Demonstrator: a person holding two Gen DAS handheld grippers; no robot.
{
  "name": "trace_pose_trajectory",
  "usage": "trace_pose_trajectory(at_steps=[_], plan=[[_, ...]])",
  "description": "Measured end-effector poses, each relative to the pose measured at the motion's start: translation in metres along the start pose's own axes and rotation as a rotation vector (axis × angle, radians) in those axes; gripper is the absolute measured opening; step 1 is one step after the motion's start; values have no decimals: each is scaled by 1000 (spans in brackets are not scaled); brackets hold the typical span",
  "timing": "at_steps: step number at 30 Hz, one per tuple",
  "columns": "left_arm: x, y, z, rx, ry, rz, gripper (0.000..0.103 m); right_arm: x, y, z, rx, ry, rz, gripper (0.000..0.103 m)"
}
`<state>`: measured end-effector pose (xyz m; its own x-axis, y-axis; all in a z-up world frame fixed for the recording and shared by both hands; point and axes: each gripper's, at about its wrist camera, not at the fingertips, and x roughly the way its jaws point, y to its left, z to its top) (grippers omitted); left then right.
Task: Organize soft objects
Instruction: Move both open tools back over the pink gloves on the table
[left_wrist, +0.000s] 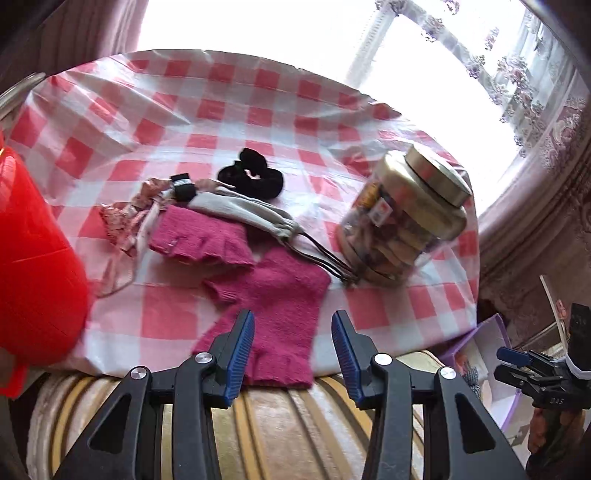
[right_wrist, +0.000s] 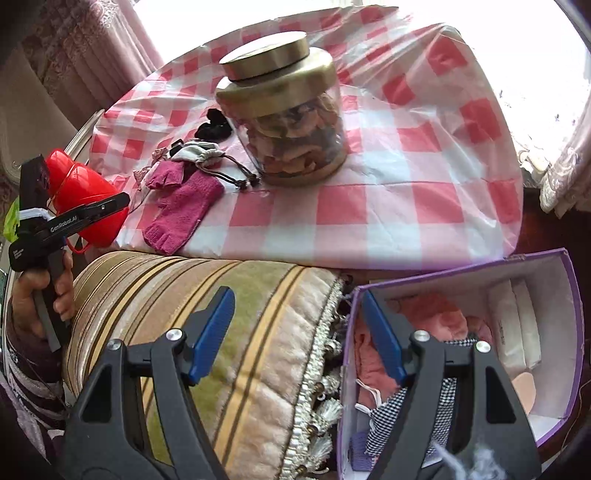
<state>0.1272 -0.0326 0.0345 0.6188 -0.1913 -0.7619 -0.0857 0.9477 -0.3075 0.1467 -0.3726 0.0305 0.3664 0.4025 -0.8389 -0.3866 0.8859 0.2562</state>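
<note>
- Nearest the left camera: the left gripper (left_wrist: 293, 345), jaws apart and empty, hovering over the near edge of a magenta glove (left_wrist: 273, 314) that lies flat on the table edge.
- A second glove (left_wrist: 199, 236) of the same colour lies just behind it, partly overlapped by a grey pouch (left_wrist: 243, 210) whose dark drawstrings trail toward a jar (left_wrist: 402, 225).
- A black scrunchie (left_wrist: 251, 175) sits behind the pouch; a floral cloth (left_wrist: 125, 218) lies bunched to the left of the gloves.
- All of these rest on a red-and-white checked tablecloth (left_wrist: 155, 92); a red plastic container (left_wrist: 33, 258) stands at its left edge.
- The right gripper (right_wrist: 297, 330), jaws also apart and empty, hangs above the near wall of a purple box (right_wrist: 569, 332) beside a striped cushion (right_wrist: 221, 317).
- The box already holds soft items: pink fabric (right_wrist: 436, 314), a checked cloth (right_wrist: 395, 410) and white pads (right_wrist: 517, 325).
- The step in hand looks like picking up the near glove, with the box as the likely destination.
- The next move calls for lowering the left jaws onto the glove's edge and pinching the knit, since it lies flat.
</note>
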Motion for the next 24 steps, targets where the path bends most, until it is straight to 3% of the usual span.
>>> trace_pose_trajectory(at_steps=[5, 14, 20, 24], plan=[[-1, 27, 11, -27, -23, 73, 45, 12, 37, 23, -89, -1, 38, 75], [8, 47, 38, -33, -46, 137, 45, 42, 108, 61, -252, 1, 99, 75], [24, 51, 82, -27, -74, 102, 44, 71, 135, 85, -280, 15, 125, 75], [56, 67, 111, -108, -20, 69, 39, 88, 150, 100, -304, 15, 115, 75]])
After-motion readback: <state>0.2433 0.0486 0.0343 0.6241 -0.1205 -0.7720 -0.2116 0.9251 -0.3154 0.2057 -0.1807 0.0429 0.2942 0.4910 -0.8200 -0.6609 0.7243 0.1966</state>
